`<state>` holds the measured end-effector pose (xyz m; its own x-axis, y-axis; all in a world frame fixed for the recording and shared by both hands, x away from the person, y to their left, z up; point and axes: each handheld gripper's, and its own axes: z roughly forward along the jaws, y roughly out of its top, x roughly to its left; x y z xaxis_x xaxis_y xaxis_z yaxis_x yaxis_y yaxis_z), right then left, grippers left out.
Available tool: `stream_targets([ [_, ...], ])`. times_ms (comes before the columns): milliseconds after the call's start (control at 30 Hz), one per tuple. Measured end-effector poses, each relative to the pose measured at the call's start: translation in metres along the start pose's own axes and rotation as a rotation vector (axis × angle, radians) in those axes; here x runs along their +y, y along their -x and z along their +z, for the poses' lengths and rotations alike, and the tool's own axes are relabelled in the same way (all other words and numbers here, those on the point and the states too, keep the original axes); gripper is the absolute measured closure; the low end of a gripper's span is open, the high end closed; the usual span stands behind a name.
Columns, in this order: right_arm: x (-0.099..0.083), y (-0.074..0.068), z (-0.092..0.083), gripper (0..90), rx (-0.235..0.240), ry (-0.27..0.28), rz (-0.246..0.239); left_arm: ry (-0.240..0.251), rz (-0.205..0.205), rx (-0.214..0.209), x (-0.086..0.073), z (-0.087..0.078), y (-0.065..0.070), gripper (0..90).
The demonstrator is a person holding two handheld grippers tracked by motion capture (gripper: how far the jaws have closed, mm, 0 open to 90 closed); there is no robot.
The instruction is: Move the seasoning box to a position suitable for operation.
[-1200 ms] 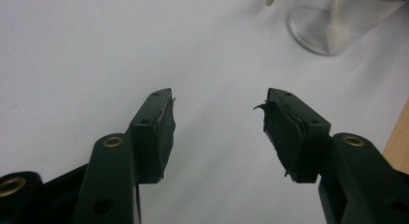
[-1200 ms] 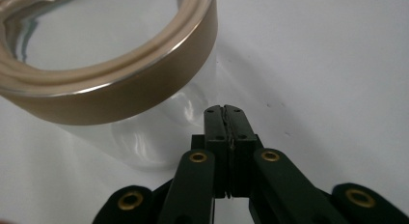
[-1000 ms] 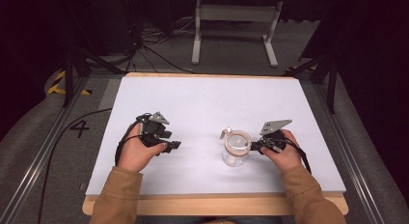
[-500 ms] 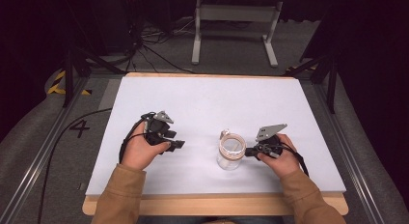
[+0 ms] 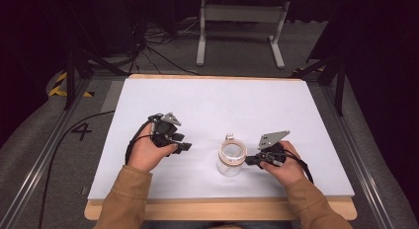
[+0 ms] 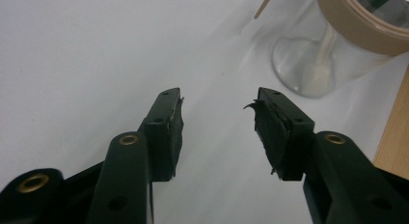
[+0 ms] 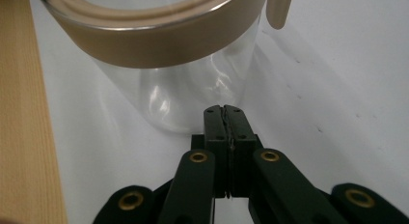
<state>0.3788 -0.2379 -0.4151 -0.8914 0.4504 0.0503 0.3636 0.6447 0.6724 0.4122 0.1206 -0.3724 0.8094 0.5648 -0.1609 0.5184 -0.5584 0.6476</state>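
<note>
**Closed right gripper pressed up to an untended glass jar**

Since one second earlier, both hands have drawn toward the lower edge of the high view, and the jar has travelled with the right gripper (image 5: pixel 253 160) toward the near side of the table. Right gripper: jaws pressed together with nothing between them, as the right gripper view shows, their tips at or just short of the jar's lower wall; actual contact cannot be confirmed. Left gripper (image 5: pixel 184 146): jaws spread and empty, held low over bare table at centre left of the high view, apart from the jar.

Jar (image 5: pixel 231 158): clear glass, upright, with a tan band (image 7: pixel 159 28) around its rim, standing right of centre in the lower half of the high view. A pale stick-like piece inside it (image 6: pixel 322 60) cannot be identified. The white table surface (image 5: pixel 207 105) ends in a wooden front edge (image 5: pixel 217 209), which lies near the jar.

Risk, as a judgement: a closed gripper can only push, not hold. A push applied high on the smooth wall could tip the jar; a push low down could slide it toward the wooden edge. The open left gripper is too far off to steady it.
</note>
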Motion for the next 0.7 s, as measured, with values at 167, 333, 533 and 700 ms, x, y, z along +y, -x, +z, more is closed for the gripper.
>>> stream_targets([
  [167, -0.007, 0.001, -0.016, 90.0, -0.056, 0.024, 0.014, 0.053, 0.02, -0.003, 0.012, 0.003, 0.003, 58.6],
  [333, -0.025, 0.002, -0.043, 90.0, -0.121, 0.081, 0.068, 0.15, 0.07, -0.052, 0.033, 0.01, 0.012, 66.1],
  [533, -0.042, -0.003, -0.058, 90.0, -0.166, 0.103, 0.114, 0.246, 0.081, -0.125, 0.051, 0.027, 0.019, 71.5],
  [700, -0.049, -0.007, -0.064, 90.0, -0.178, 0.111, 0.127, 0.29, 0.069, -0.162, 0.059, 0.046, 0.024, 72.2],
])
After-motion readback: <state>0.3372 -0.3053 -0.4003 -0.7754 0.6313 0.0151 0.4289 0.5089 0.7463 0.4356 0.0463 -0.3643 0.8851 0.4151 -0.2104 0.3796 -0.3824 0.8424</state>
